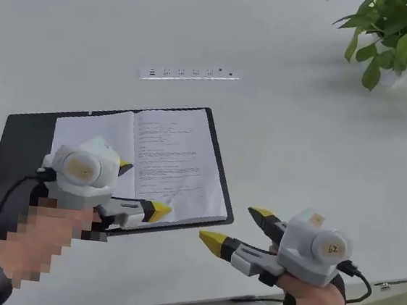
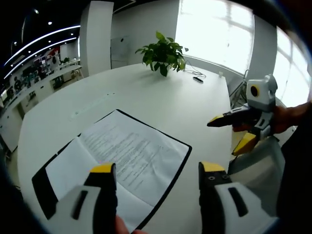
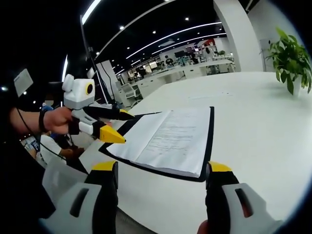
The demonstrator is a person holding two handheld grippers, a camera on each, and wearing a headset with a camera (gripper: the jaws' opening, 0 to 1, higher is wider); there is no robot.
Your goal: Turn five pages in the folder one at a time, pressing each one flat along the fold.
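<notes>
A black folder (image 1: 17, 149) lies open on the white table, with white printed pages (image 1: 170, 160) spread flat across its right half. My left gripper (image 1: 141, 188) hovers over the folder's near edge, its yellow-tipped jaws open with nothing between them. My right gripper (image 1: 236, 227) is just off the folder's near right corner, above bare table, also open and holding nothing. In the left gripper view the pages (image 2: 126, 151) lie ahead of the open left gripper (image 2: 157, 168), with the right gripper (image 2: 233, 134) at the right. In the right gripper view the folder (image 3: 170, 134) lies beyond the open right gripper (image 3: 162, 167), with the left gripper (image 3: 111, 124) above its left side.
A flush socket strip (image 1: 188, 73) sits in the table beyond the folder. A potted green plant (image 1: 401, 35) stands at the far right corner. The table's near edge (image 1: 386, 282) runs just behind my right hand, with a black cable hanging there.
</notes>
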